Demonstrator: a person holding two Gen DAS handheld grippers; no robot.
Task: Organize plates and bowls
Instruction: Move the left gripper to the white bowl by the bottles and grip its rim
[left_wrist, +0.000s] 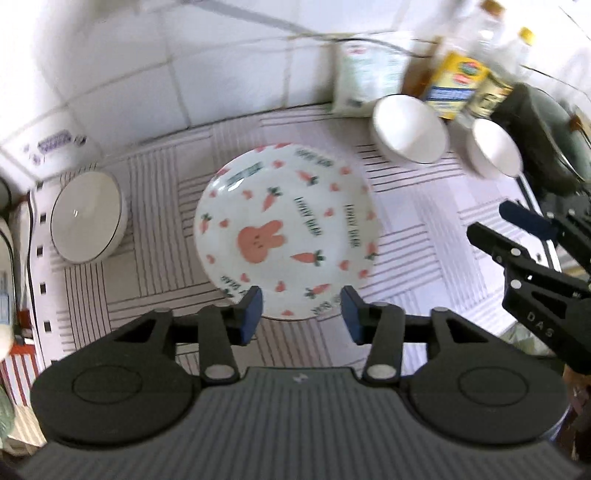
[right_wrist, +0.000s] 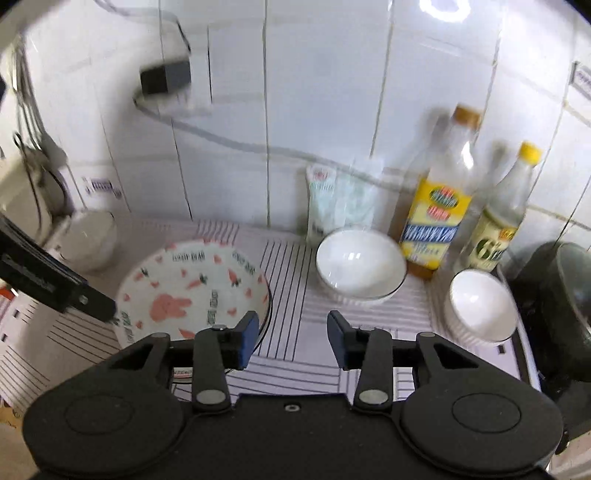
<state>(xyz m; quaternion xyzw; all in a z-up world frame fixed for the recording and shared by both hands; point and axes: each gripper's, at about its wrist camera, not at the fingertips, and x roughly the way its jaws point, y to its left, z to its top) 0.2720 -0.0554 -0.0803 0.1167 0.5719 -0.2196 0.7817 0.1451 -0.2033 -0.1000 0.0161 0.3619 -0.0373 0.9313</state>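
Observation:
A white plate with a pink rabbit and carrots (left_wrist: 286, 229) lies on the striped mat; it also shows in the right wrist view (right_wrist: 192, 291). My left gripper (left_wrist: 301, 314) is open, its pads at the plate's near rim, empty. My right gripper (right_wrist: 291, 338) is open and empty over the mat, right of the plate; it also shows in the left wrist view (left_wrist: 517, 229). A large white bowl (right_wrist: 360, 267) and a smaller white bowl (right_wrist: 482, 310) stand behind it. Another white bowl (left_wrist: 88, 214) stands at the left.
Two bottles (right_wrist: 439, 206) (right_wrist: 502, 218) and a white packet (right_wrist: 340, 199) stand against the tiled wall. A dark pot (right_wrist: 557, 291) sits at the far right. A power adapter (right_wrist: 164, 77) with a cable hangs on the wall.

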